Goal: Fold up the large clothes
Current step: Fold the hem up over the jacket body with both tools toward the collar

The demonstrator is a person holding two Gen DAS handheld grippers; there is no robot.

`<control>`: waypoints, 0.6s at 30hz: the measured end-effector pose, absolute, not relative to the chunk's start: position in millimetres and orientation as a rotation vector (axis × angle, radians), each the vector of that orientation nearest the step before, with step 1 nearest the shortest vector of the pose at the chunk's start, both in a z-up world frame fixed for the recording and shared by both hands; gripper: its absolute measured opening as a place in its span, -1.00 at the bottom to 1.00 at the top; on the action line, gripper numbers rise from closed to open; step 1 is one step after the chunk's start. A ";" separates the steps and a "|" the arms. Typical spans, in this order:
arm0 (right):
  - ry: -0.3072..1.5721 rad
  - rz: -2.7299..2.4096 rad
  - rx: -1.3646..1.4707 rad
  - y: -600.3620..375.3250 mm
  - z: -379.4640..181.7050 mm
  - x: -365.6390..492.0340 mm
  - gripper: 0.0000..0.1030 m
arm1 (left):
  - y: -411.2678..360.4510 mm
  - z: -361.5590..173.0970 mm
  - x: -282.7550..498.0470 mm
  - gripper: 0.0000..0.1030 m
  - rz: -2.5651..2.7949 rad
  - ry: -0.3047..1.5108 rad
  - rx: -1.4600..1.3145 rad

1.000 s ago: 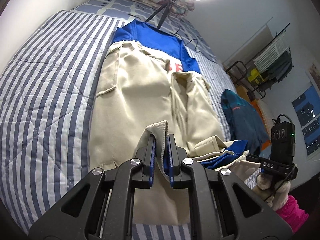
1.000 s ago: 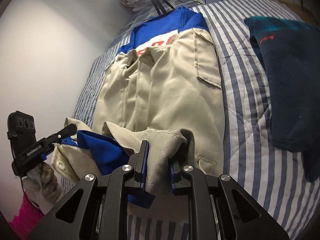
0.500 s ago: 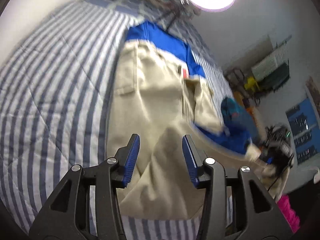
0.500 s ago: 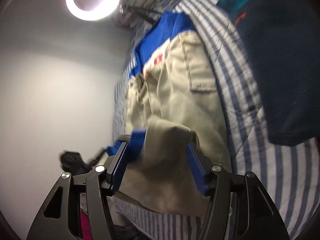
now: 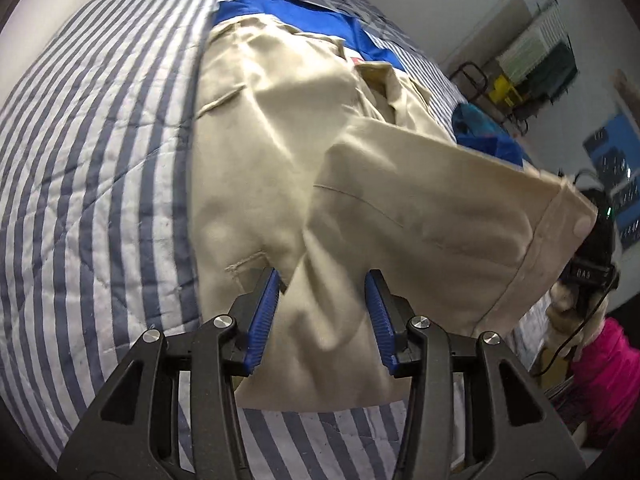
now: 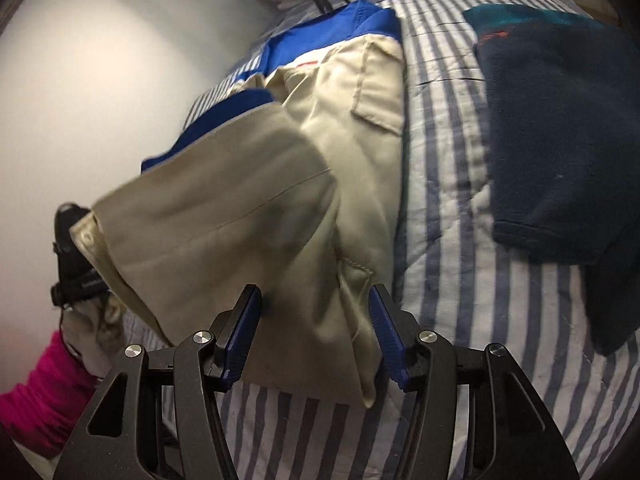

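On the striped bed [image 5: 100, 160], my jacket [image 5: 280, 140] lies sleeve-folded; left tongs [image 5: 322, 312] released, right tongs [image 6: 316, 332] closing on nothing; final folds remain.

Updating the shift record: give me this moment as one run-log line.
step: sleeve fold | left tool: open, off cloth | right tool: closing, not gripping | beige jacket: on striped quilt, sleeve across front

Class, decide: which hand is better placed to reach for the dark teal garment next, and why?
Right. The dark teal garment lies beside the right gripper, whose jaws are closing around loose jacket cloth; from the left gripper it lies beyond the jacket.
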State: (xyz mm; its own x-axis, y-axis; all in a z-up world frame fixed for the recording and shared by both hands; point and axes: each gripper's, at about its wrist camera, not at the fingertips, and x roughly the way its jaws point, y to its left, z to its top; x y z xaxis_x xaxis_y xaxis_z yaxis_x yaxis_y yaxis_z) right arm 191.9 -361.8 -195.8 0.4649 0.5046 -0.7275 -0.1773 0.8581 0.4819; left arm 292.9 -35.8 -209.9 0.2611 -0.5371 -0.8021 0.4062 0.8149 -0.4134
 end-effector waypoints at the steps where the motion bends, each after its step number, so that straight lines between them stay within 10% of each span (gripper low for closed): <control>1: 1.009 0.430 0.336 -357.1 -196.0 191.0 -0.15 | -38.8 -209.2 291.1 -0.29 -0.645 1.136 -0.113; 11: 0.996 0.418 0.325 -353.8 -199.4 188.7 -0.27 | -42.0 -214.9 297.0 -0.32 -0.651 1.170 -0.176; 13: 0.995 0.413 0.322 -350.8 -198.5 189.8 -0.30 | -45.8 -212.5 294.4 -0.80 -0.654 1.158 -0.147; 18: 0.965 0.389 0.338 -356.3 -187.6 182.3 -0.85 | -29.5 -184.8 270.3 -0.87 -0.523 1.095 -0.215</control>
